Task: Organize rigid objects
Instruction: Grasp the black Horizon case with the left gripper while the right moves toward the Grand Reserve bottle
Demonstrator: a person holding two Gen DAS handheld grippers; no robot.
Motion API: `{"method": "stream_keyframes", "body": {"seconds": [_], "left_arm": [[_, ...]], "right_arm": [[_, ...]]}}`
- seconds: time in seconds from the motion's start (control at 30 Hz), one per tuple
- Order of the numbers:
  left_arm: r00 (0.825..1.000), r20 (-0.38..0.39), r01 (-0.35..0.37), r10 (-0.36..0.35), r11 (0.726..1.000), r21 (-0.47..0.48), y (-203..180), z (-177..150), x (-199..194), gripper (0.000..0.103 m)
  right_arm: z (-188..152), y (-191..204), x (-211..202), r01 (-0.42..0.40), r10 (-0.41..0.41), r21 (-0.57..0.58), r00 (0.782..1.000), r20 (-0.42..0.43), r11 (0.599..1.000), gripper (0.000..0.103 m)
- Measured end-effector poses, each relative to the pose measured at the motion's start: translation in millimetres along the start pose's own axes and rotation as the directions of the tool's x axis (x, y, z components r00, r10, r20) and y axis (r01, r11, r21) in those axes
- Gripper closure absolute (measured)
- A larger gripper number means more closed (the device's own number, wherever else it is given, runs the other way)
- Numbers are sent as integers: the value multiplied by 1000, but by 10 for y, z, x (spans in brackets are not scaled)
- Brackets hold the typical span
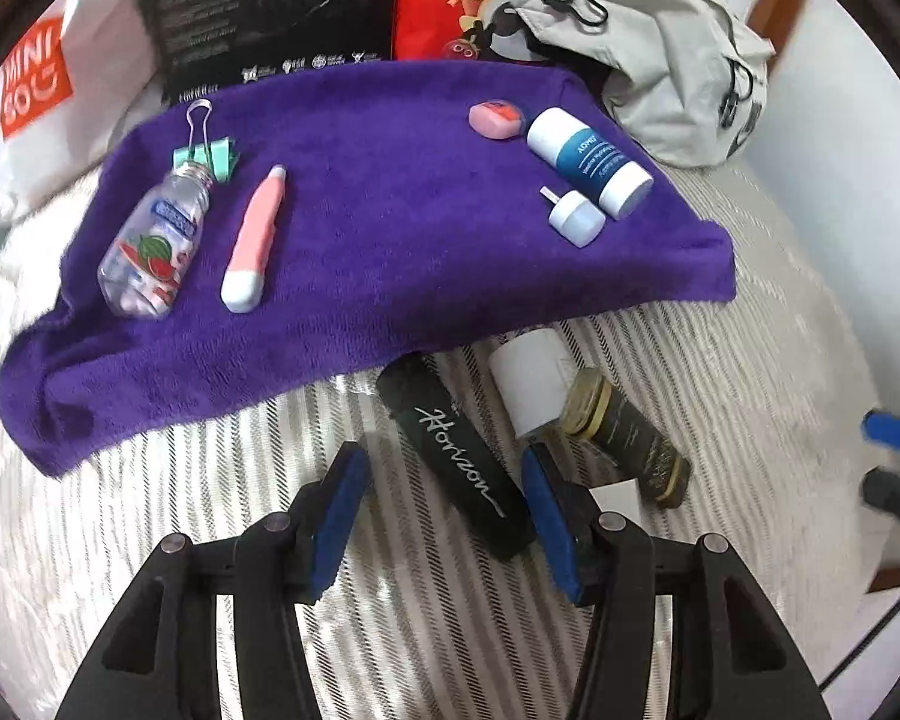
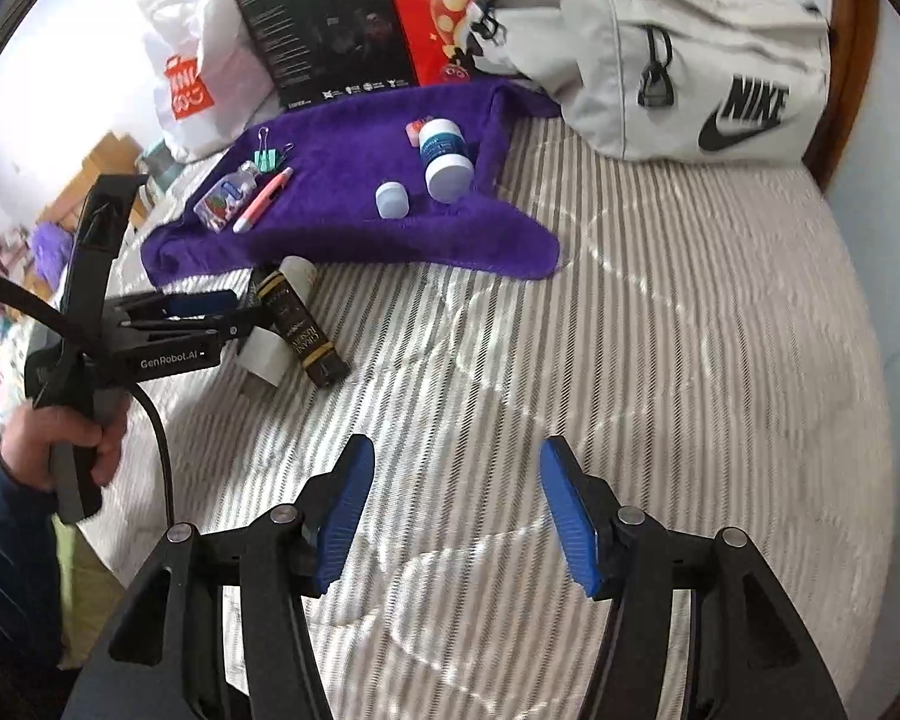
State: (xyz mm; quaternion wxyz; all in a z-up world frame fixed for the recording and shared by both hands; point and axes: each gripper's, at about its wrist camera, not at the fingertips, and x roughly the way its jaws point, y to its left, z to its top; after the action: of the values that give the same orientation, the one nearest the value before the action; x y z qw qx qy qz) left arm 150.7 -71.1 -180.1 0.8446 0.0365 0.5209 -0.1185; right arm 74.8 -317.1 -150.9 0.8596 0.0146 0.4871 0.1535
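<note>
**Operator:** My left gripper point(image 1: 444, 474) is spread wide with nothing between its blue pads, and the black Horizon tube point(image 1: 456, 450) lies right in the gap, low centre of the left wrist frame. Its long axis runs on a slant, from upper left near the towel edge down to lower right, where its end nearly meets the right-hand pad. I can't tell whether that end touches the pad.

**Observer:** So the tube isn't square to the fingers?

**Operator:** No, it sits diagonally across the opening. I judge I'd need to twist the wrist or grip it mid-body so the pads close across its width. The left side is clearly the nearer one; my right gripper point(image 2: 456, 510) hangs open and empty over bare bedding at the bottom of its own frame, well apart from the pile.

**Observer:** What's crowding it?

**Operator:** A white cylinder point(image 1: 528, 384) and a dark gold-banded bottle point(image 1: 624, 438) lie just beside it, to the right. Closing could nudge the white one.

**Observer:** And the surface?

**Operator:** A soft striped bedspread point(image 2: 660, 360), so things may sink or roll. The purple towel point(image 1: 390, 210) fills the upper middle, already carrying small items. A grey Nike bag point(image 2: 678, 60) sits at upper right.
</note>
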Motion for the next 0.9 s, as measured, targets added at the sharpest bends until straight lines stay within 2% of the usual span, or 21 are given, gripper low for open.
{"method": "stream_keyframes", "body": {"seconds": [0.17, 0.43, 0.47, 0.53, 0.57, 0.67, 0.9], "left_arm": [[999, -2, -44, 44, 999, -4, 73, -85, -42, 47], [999, 20, -40, 39, 999, 6, 71, -79, -47, 50], [999, 27, -30, 30, 999, 9, 68, -77, -50, 53], [999, 44, -11, 10, 1000, 15, 65, -68, -61, 79], [999, 44, -1, 0, 1000, 13, 67, -64, -60, 82], [998, 50, 28, -28, 1000, 7, 106, -74, -66, 82], [999, 51, 7, -9, 999, 37, 58, 5, -34, 82]], "right_arm": [[-58, 50, 32, -35, 35, 22, 999, -3, 999, 45], [-118, 136, 106, -48, 48, 20, 998, -28, 999, 45], [-119, 139, 103, -49, 50, 19, 998, -29, 999, 45], [-117, 134, 92, -46, 46, 17, 999, -26, 999, 45], [-116, 127, 92, -44, 45, 20, 999, -27, 999, 45], [-117, 106, 110, -48, 49, 31, 998, -30, 998, 45], [-95, 201, 218, -66, 67, 18, 997, -50, 998, 45]]}}
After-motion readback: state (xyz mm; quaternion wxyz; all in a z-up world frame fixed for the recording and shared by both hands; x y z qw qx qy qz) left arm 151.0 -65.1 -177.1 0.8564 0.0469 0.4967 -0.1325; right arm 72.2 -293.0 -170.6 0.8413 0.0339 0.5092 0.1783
